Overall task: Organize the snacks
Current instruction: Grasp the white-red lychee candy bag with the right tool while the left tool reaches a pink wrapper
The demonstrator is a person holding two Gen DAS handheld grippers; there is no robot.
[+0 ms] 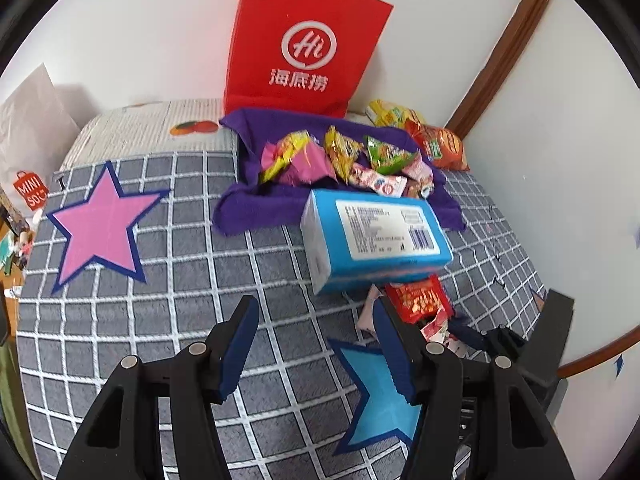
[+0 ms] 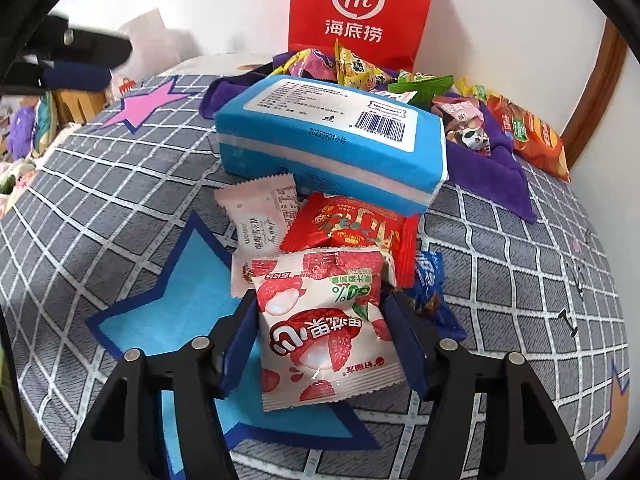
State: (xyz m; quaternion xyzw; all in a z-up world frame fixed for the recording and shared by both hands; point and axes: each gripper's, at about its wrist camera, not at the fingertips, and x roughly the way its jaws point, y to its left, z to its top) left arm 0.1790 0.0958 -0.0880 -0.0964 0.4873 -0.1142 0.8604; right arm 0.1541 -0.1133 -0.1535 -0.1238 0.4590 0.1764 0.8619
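Observation:
A pile of snack packets (image 1: 344,156) lies on a purple cloth (image 1: 248,208) before a red paper bag (image 1: 304,40). A blue tissue pack (image 1: 376,236) lies in front of it. My left gripper (image 1: 316,348) is open and empty above the checked cover, left of a blue star (image 1: 380,400). My right gripper (image 2: 320,340) has its jaws open on both sides of a white lychee candy packet (image 2: 324,332), which lies on the blue star (image 2: 180,312) with a red packet (image 2: 352,228), a pale pink packet (image 2: 260,212) and a dark blue one (image 2: 430,276).
A pink star (image 1: 100,224) lies at the left of the cover. An orange chip bag (image 2: 532,136) lies by the wall at the right. A wooden bed frame (image 1: 496,56) runs along the right edge. A white Miniso bag (image 1: 28,136) stands at far left.

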